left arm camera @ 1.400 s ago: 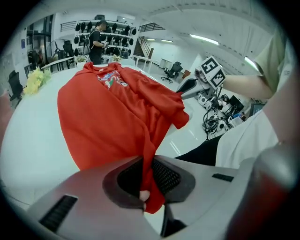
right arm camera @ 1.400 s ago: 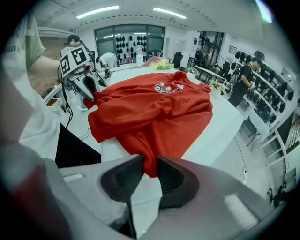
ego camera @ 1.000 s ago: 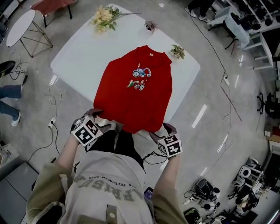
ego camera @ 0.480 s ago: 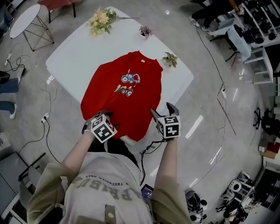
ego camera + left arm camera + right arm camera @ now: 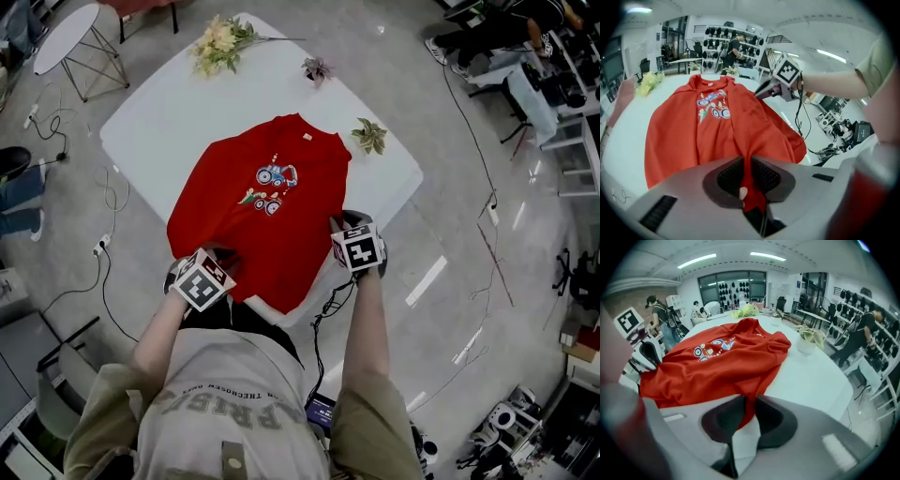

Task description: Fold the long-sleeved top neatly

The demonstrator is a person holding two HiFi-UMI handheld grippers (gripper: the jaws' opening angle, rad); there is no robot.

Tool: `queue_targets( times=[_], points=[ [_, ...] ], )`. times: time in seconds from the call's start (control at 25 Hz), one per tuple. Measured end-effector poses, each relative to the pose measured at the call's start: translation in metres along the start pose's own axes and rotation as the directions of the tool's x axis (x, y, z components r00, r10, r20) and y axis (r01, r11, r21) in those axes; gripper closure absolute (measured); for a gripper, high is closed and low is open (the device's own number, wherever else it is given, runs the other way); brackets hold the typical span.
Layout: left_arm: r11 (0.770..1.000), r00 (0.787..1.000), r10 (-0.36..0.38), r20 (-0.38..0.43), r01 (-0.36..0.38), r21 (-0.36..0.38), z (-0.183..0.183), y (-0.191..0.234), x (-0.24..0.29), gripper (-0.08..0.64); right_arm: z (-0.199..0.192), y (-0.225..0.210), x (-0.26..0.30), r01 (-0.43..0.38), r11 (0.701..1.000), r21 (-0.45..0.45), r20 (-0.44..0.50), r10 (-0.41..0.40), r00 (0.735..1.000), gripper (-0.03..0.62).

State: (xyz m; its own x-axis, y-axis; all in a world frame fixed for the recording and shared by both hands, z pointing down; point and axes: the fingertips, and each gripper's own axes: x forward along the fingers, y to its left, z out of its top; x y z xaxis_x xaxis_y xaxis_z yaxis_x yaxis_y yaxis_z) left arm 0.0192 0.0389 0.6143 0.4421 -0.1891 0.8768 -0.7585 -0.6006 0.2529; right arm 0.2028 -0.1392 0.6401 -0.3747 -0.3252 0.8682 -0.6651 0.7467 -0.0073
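One red top (image 5: pixel 258 211) lies flat on the white table (image 5: pixel 159 112). Its collar points to the far corner and its bottom edge runs along the near edge. No sleeve sticks out at the sides.

Some things could go wrong from here. The two claws do not hold matching spots. One is at the bottom corner by the near edge, and the other is higher up the side by the right edge. If both lift and carry the cloth over, the fold may come out crooked. The right claw also has only a thin bit of the edge, so that bit may slip out when it is pulled. A little plant (image 5: pixel 370 136) stands just beside the top's shoulder, near the right corner. Cloth swung too far could knock it over.

The left claw (image 5: pixel 217 255) has just been closing and is now almost shut. A bunch of red cloth is squeezed tight between its dark pads (image 5: pixel 729 176), so it is gripping the top. The right claw (image 5: pixel 339 225) has just been closing too. Its jaws are a tiny bit wider apart, with the red edge caught between their tips and white table showing under them. It looks like it has the top, but only lightly.
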Motion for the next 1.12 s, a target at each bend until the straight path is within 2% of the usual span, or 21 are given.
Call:
queue_targets(
  times=[0.04, 0.12, 0.2, 0.32, 0.44, 0.52, 0.56, 0.6, 0.64, 0.68, 0.76, 0.88, 0.96, 1.12],
  points=[
    [1.000, 1.000, -0.001, 0.027, 0.001, -0.007, 0.006, 0.002, -0.006, 0.506, 0.002, -0.002, -0.004, 0.002, 1.000, -0.012, 0.001, -0.002, 1.000, 0.537],
    [1.000, 0.998, -0.006, 0.064, 0.006, -0.008, 0.017, 0.008, -0.016, 0.506, 0.005, -0.007, -0.016, 0.011, 1.000, -0.009, 0.018, -0.010, 1.000, 0.540],
    [1.000, 0.997, -0.010, 0.070, 0.011, -0.012, 0.019, 0.016, -0.019, 0.508, 0.004, -0.017, -0.028, 0.006, 0.998, 0.063, 0.059, -0.010, 0.998, 0.540],
    [0.999, 0.999, -0.048, 0.021, 0.048, -0.013, 0.010, 0.026, -0.010, 0.508, -0.011, -0.036, -0.029, 0.030, 0.983, 0.181, 0.058, -0.042, 0.997, 0.540],
    [0.995, 0.994, -0.095, -0.054, 0.096, 0.018, 0.001, 0.030, 0.002, 0.502, -0.029, -0.039, -0.015, 0.092, 0.971, 0.221, -0.007, -0.093, 0.996, 0.538],
    [0.986, 0.984, -0.135, -0.113, 0.145, 0.082, -0.003, 0.027, 0.002, 0.436, -0.028, -0.037, -0.013, 0.129, 0.962, 0.239, -0.011, -0.131, 0.991, 0.537],
    [0.977, 0.978, -0.154, -0.139, 0.172, 0.124, -0.002, 0.027, -0.001, 0.384, -0.025, -0.035, -0.015, 0.129, 0.959, 0.253, -0.003, -0.133, 0.991, 0.521],
    [0.967, 0.974, -0.167, -0.156, 0.192, 0.165, 0.001, 0.030, -0.007, 0.337, -0.023, -0.030, -0.017, 0.109, 0.956, 0.274, 0.011, -0.117, 0.993, 0.453],
    [0.960, 0.973, -0.169, -0.156, 0.198, 0.200, 0.007, 0.036, -0.016, 0.296, -0.020, -0.024, -0.020, 0.076, 0.950, 0.302, 0.027, -0.088, 0.996, 0.310],
    [0.955, 0.977, -0.162, -0.136, 0.190, 0.226, 0.018, 0.045, -0.024, 0.287, -0.017, -0.019, -0.024, 0.045, 0.942, 0.332, 0.044, -0.063, 0.997, 0.239],
    [0.957, 0.987, -0.155, -0.049, 0.162, 0.243, 0.053, 0.067, -0.038, 0.287, -0.009, -0.015, -0.036, 0.029, 0.932, 0.361, 0.069, -0.058, 0.996, 0.239],
    [0.955, 0.982, -0.173, 0.078, 0.148, 0.256, 0.127, 0.094, -0.035, 0.287, 0.005, -0.004, -0.053, 0.052, 0.921, 0.385, 0.095, -0.096, 0.991, 0.239],
    [0.935, 0.979, -0.175, 0.099, 0.134, 0.328, 0.173, 0.101, -0.019, 0.287, 0.012, 0.012, -0.062, 0.055, 0.908, 0.416, 0.116, -0.113, 0.987, 0.239],
    [0.870, 0.980, -0.187, 0.065, 0.134, 0.474, 0.240, 0.100, 0.027, 0.288, 0.011, 0.043, -0.067, 0.091, 0.884, 0.458, 0.106, -0.156, 0.982, 0.239]
  ],
)
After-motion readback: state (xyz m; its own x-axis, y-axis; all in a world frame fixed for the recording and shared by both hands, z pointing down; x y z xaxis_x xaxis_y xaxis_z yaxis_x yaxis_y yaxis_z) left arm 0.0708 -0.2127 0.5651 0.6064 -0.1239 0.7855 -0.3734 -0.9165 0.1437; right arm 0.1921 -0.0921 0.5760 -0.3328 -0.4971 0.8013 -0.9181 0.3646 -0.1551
